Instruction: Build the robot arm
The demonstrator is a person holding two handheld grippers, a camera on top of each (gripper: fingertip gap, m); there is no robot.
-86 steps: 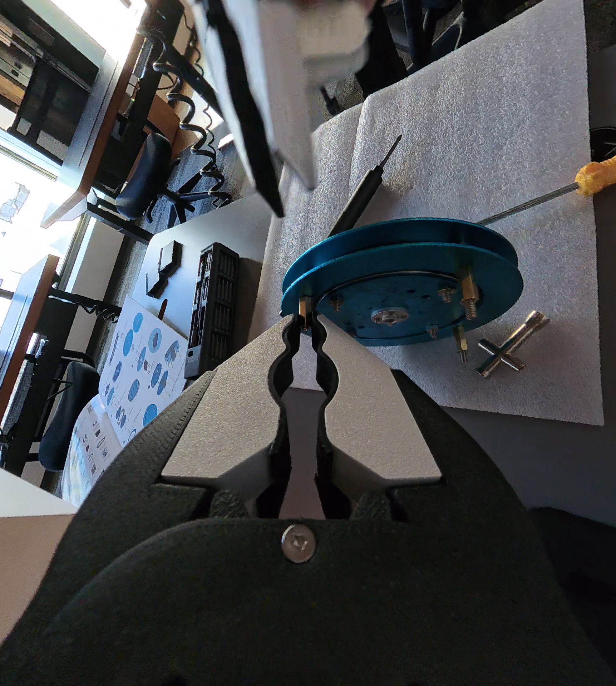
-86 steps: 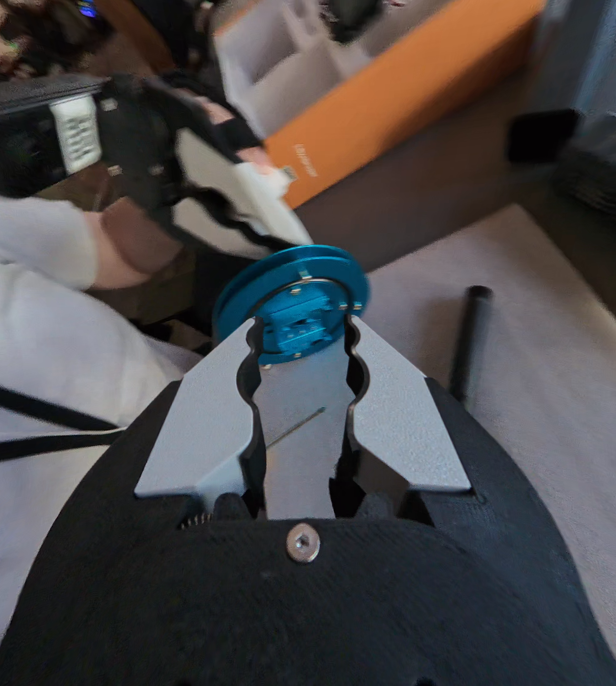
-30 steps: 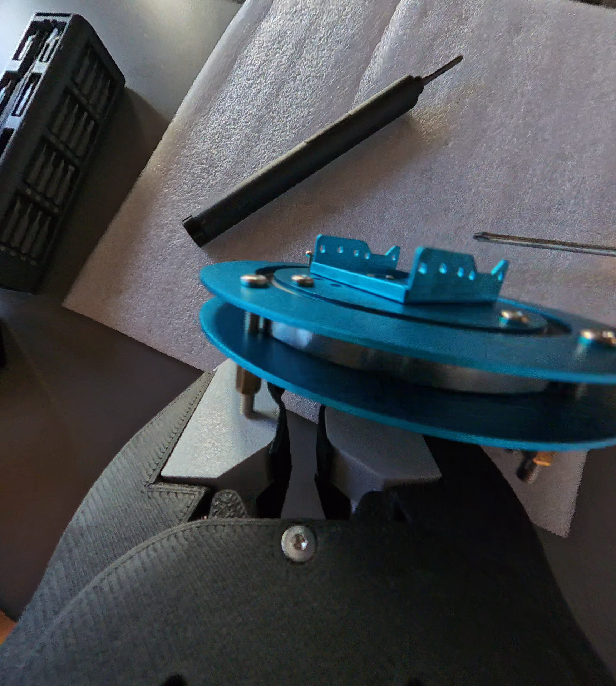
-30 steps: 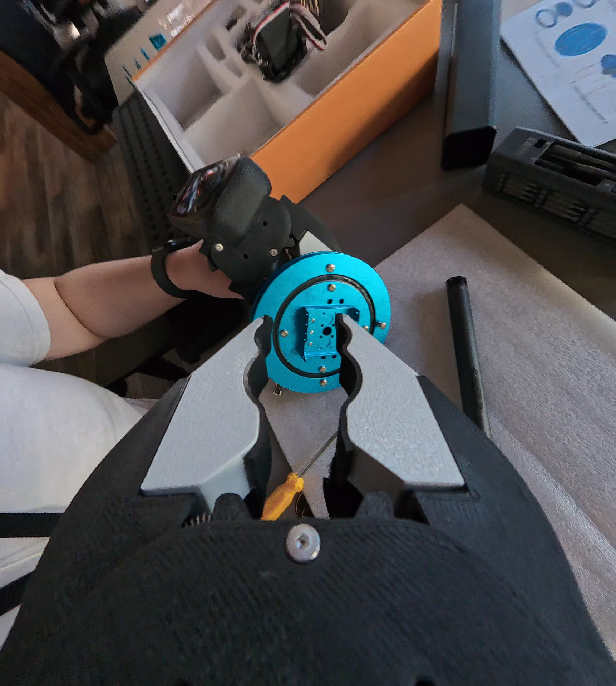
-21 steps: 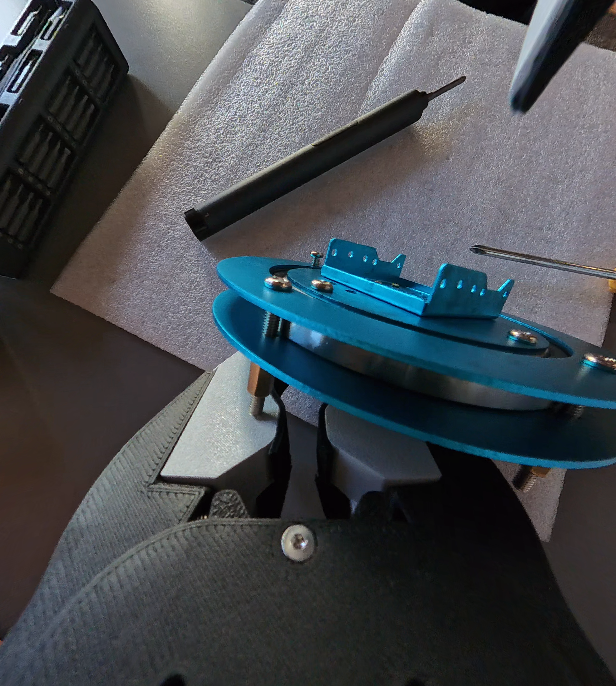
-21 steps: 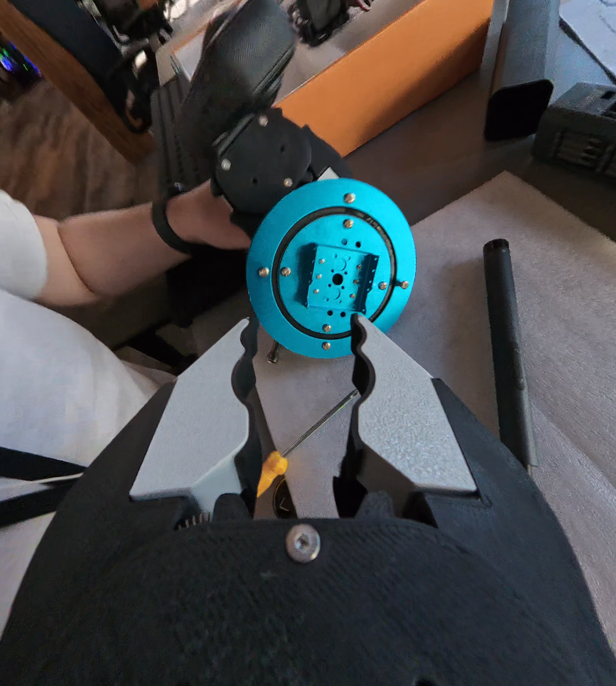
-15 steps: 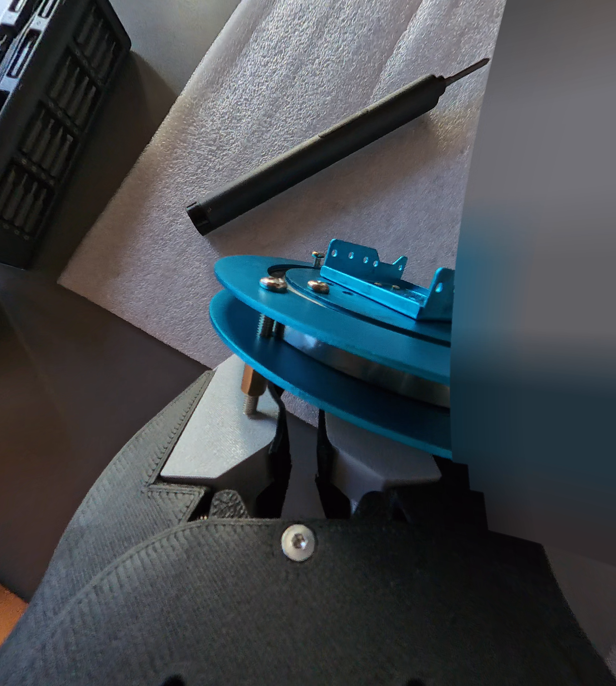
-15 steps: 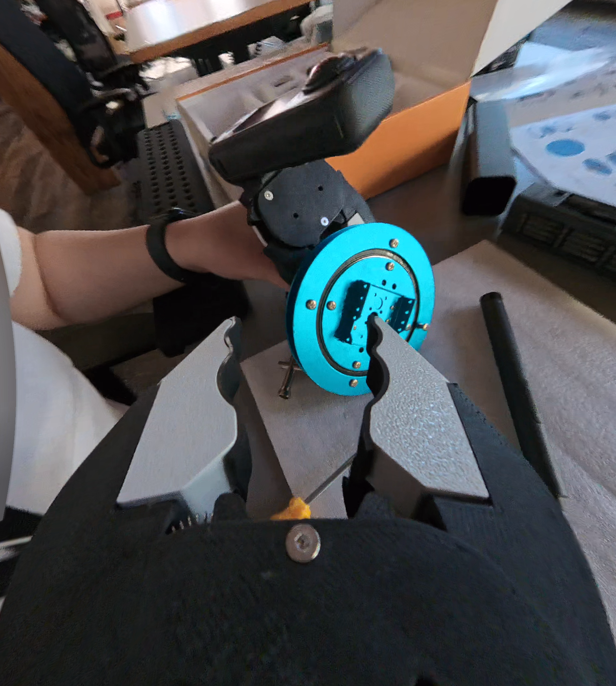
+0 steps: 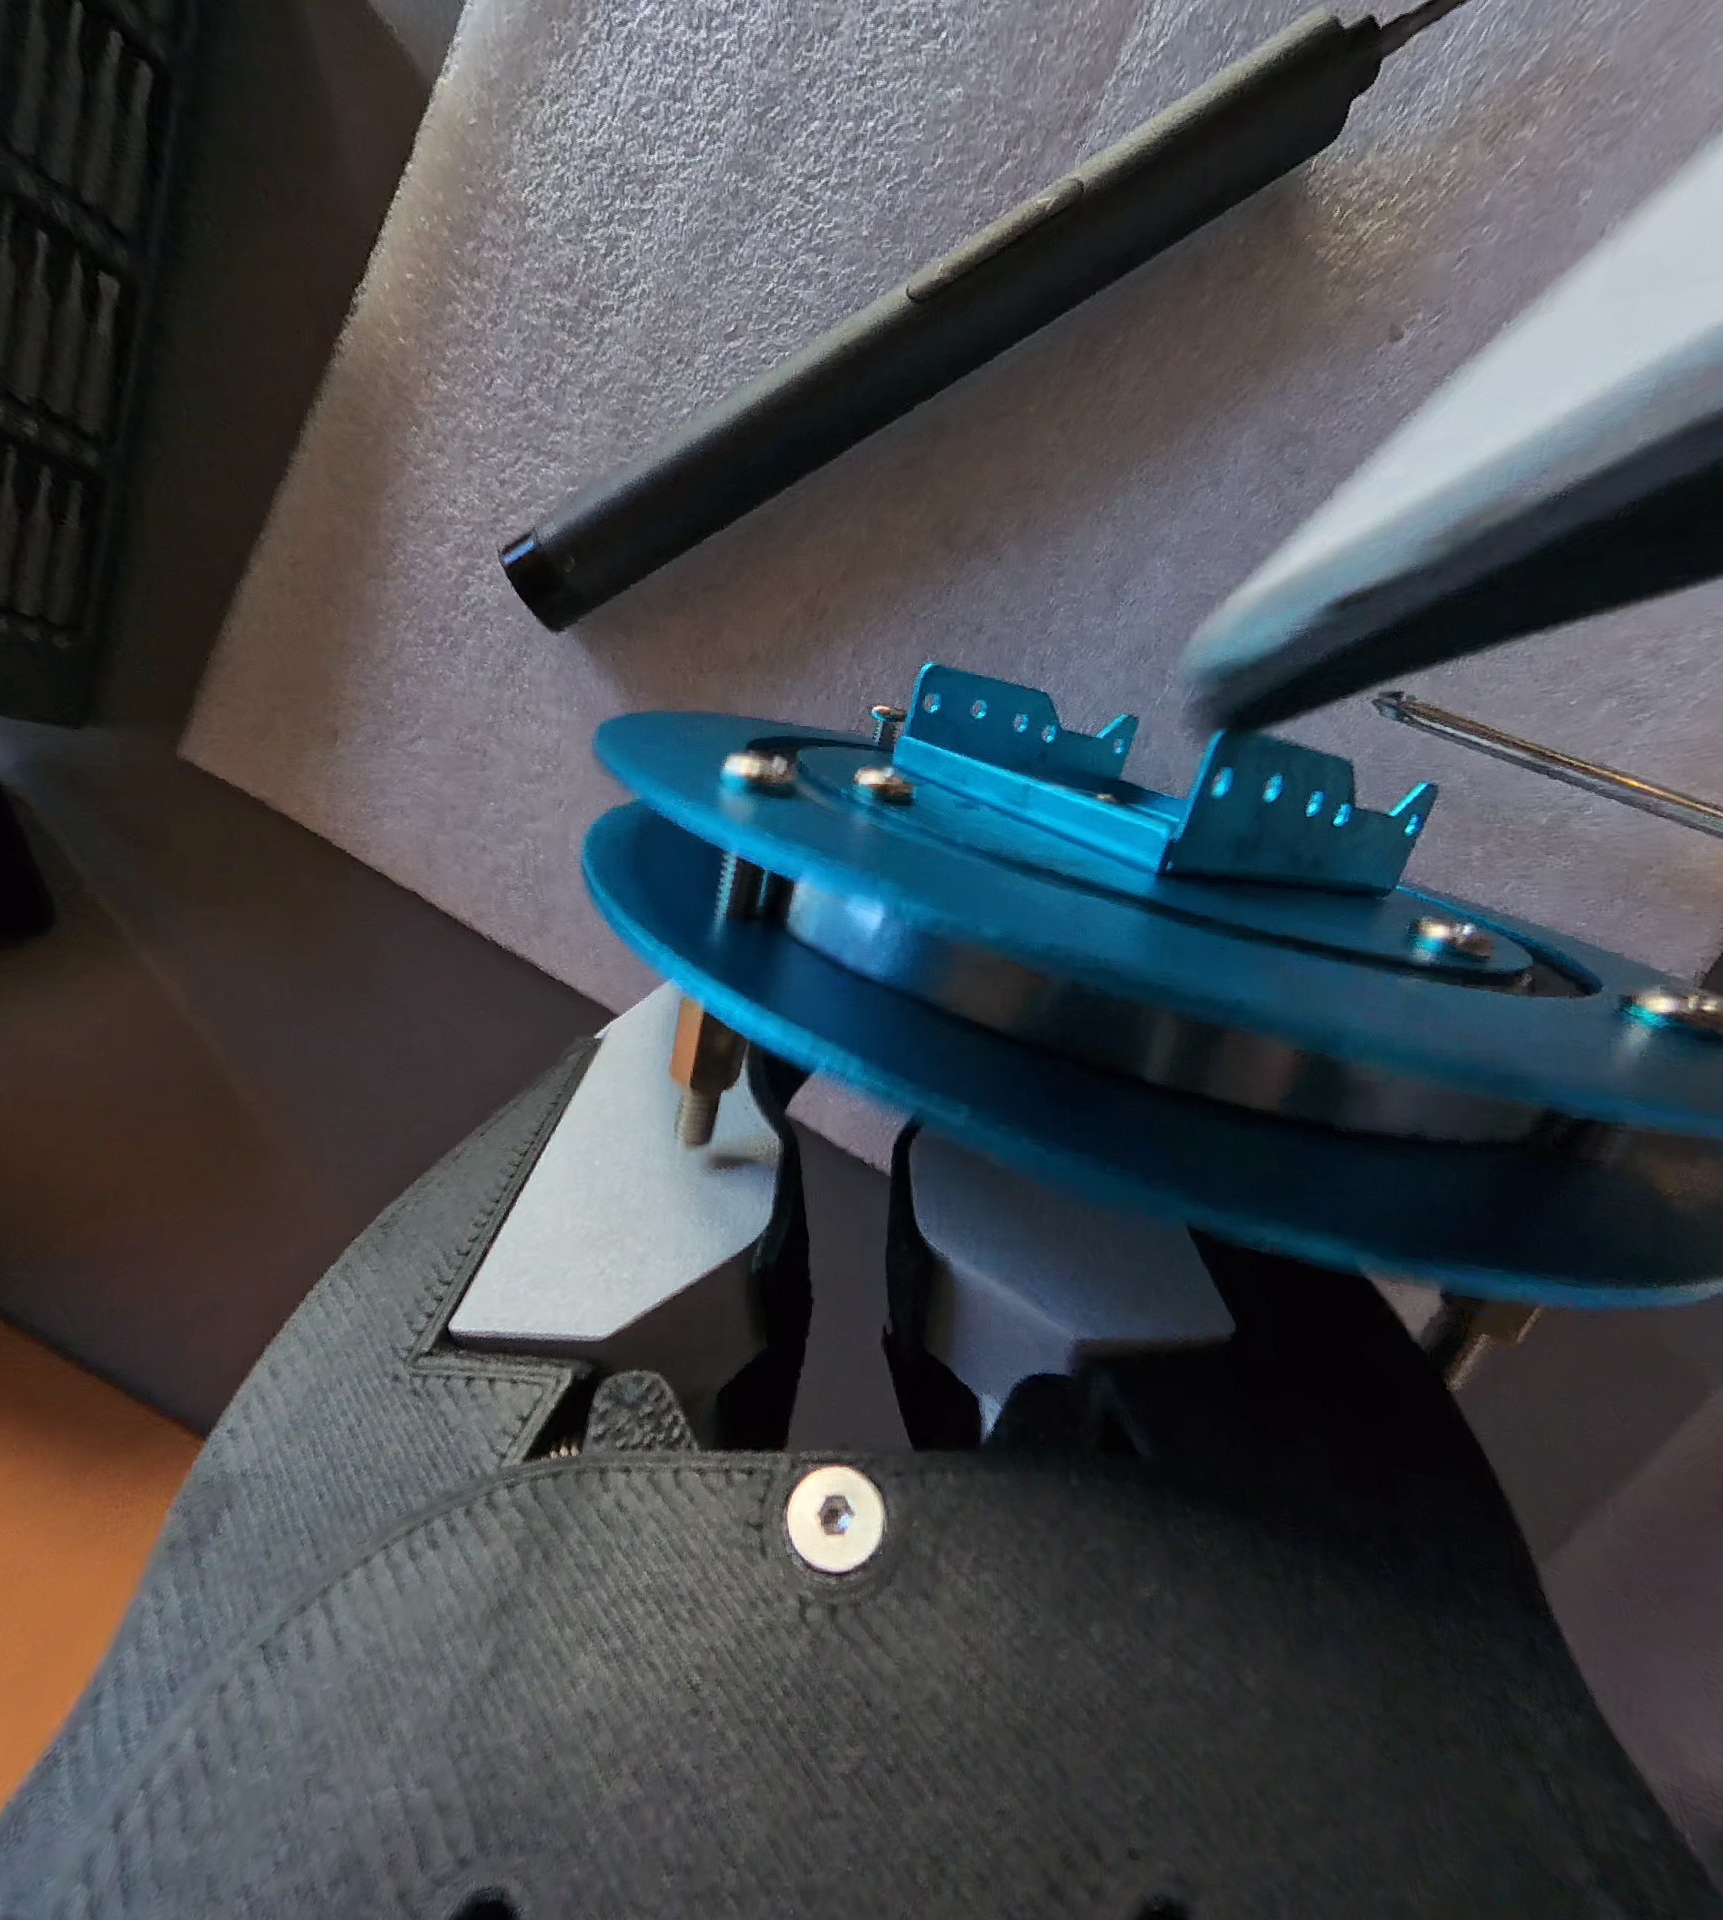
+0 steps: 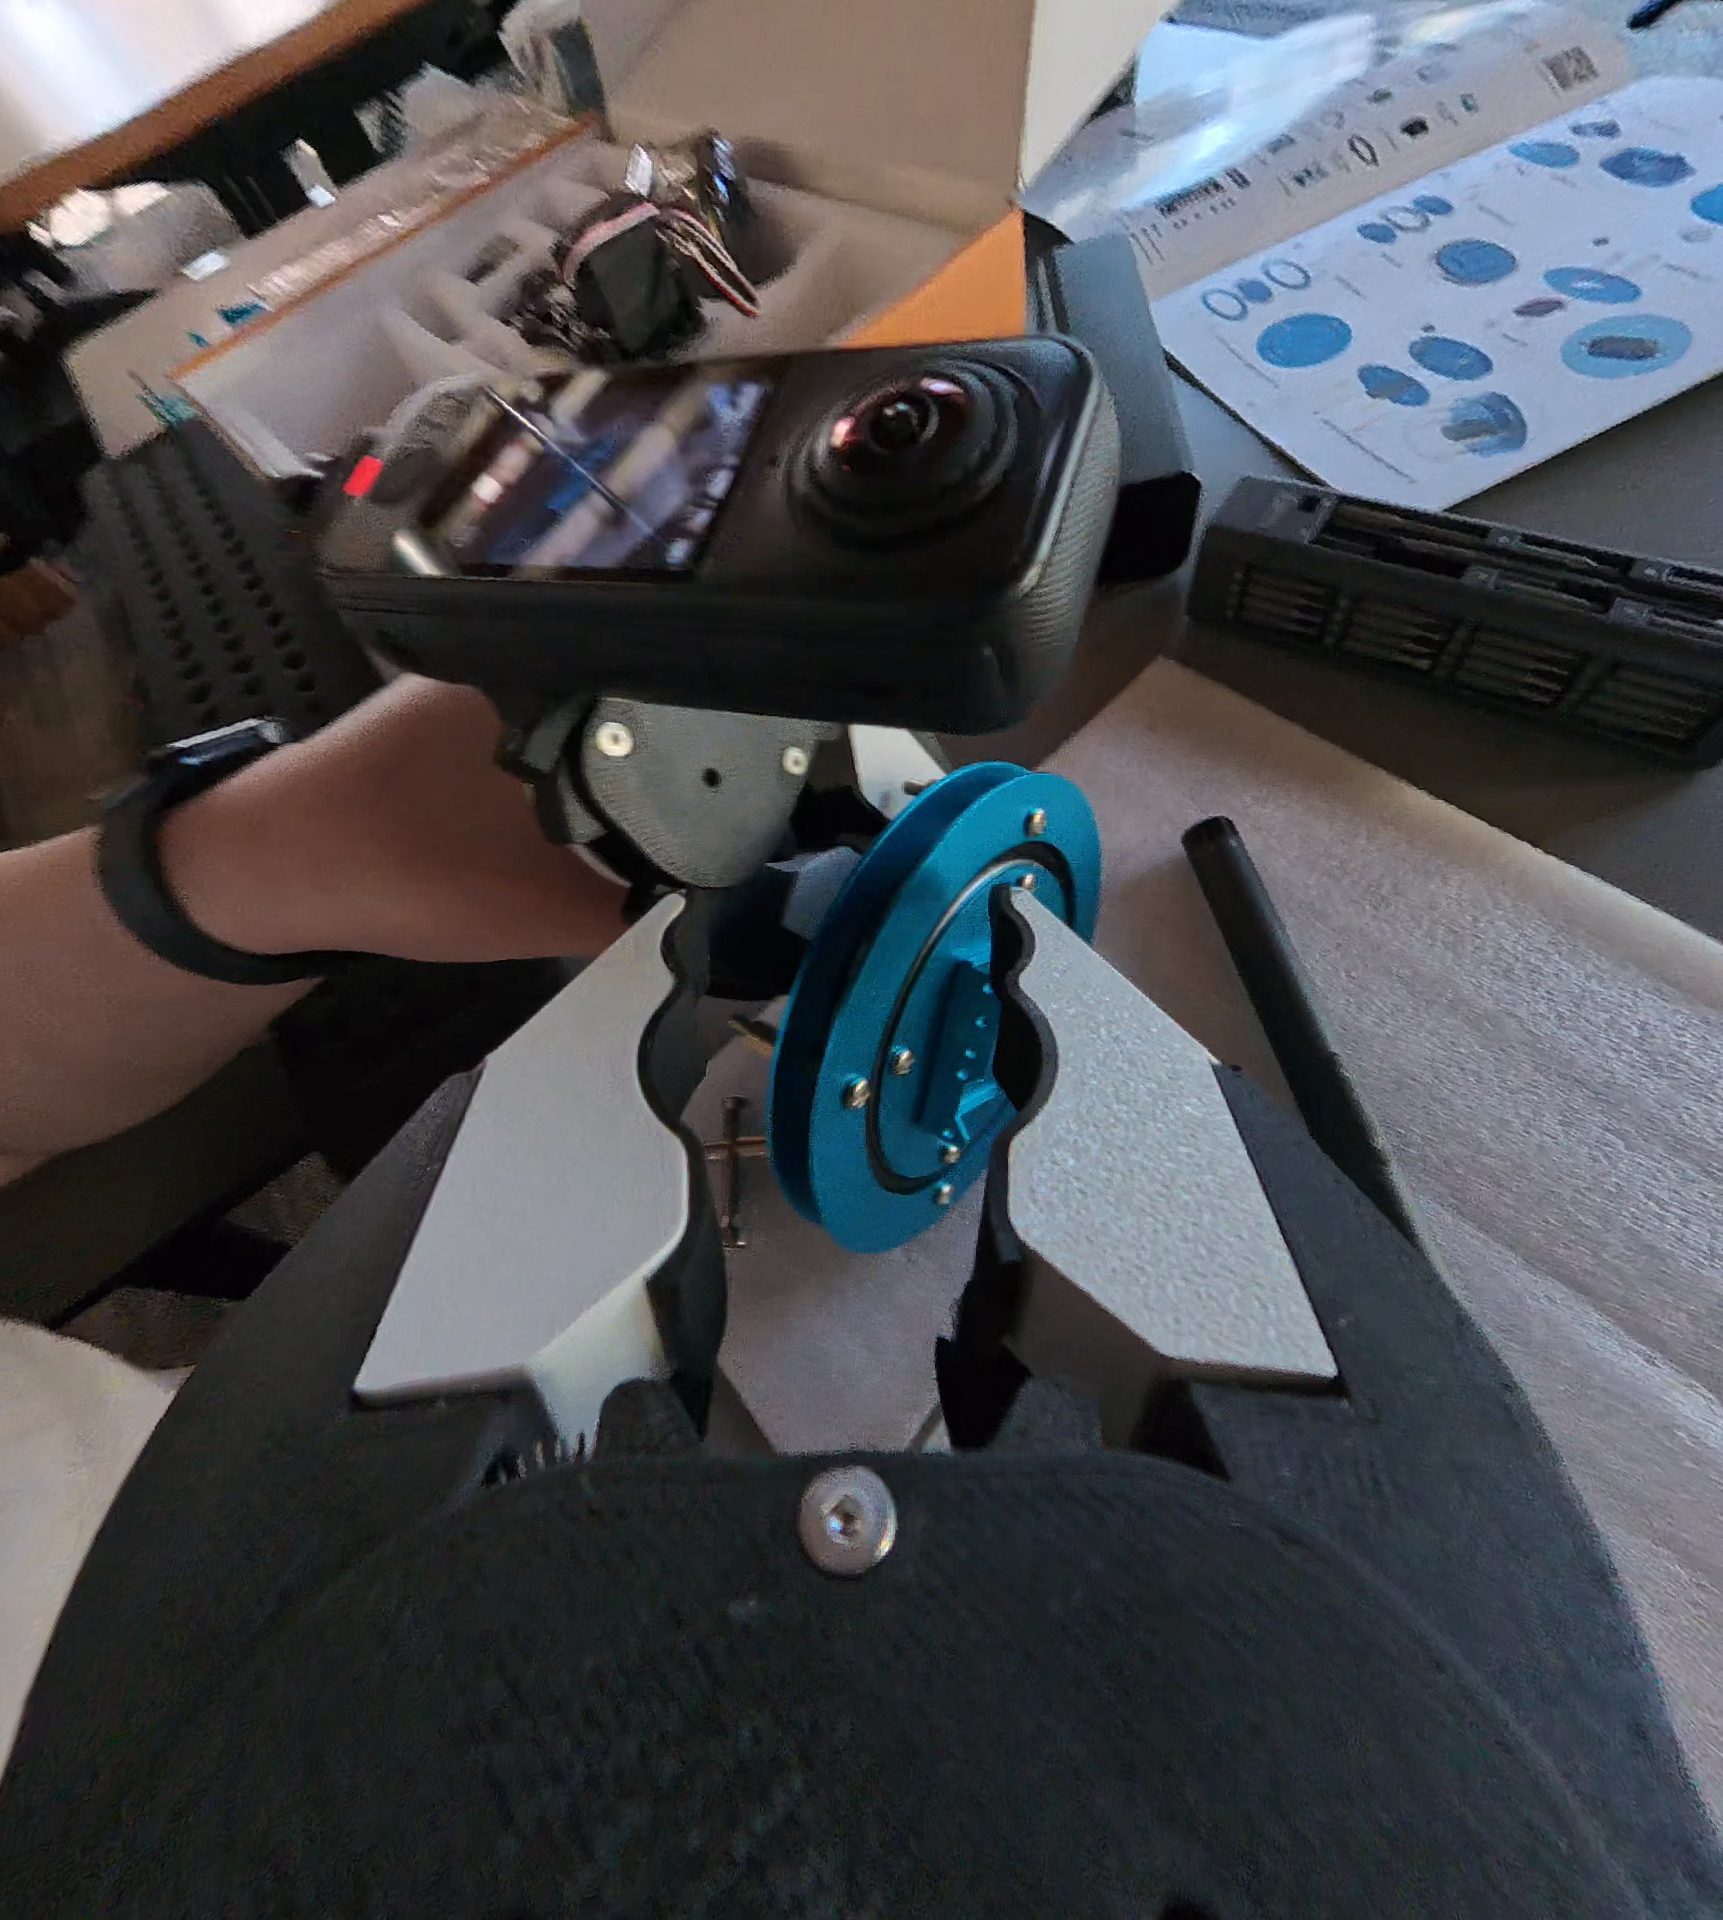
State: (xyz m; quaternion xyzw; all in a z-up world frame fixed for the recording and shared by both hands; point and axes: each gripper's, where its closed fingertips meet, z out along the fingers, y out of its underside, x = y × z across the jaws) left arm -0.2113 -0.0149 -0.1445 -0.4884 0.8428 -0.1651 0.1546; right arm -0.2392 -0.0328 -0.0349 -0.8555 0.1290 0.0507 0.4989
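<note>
Above the grey foam mat (image 9: 836, 208), left gripper (image 9: 841, 1117) has its fingers nearly closed, pinching the underside of the blue disc assy (image 9: 1148, 1039), held off the mat. Right gripper (image 10: 841, 997) is spread wide w/ one fingertip (image 10: 1018, 920) at the blue bracket (image 10: 966, 1060) on the disc face. Black screwdriver (image 9: 919, 312) lies on the mat nearby; bit case (image 10: 1501, 613) sits beyond it.

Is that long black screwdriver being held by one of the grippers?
No, the black screwdriver lies loose on the grey foam mat, with nothing gripping it.
</note>
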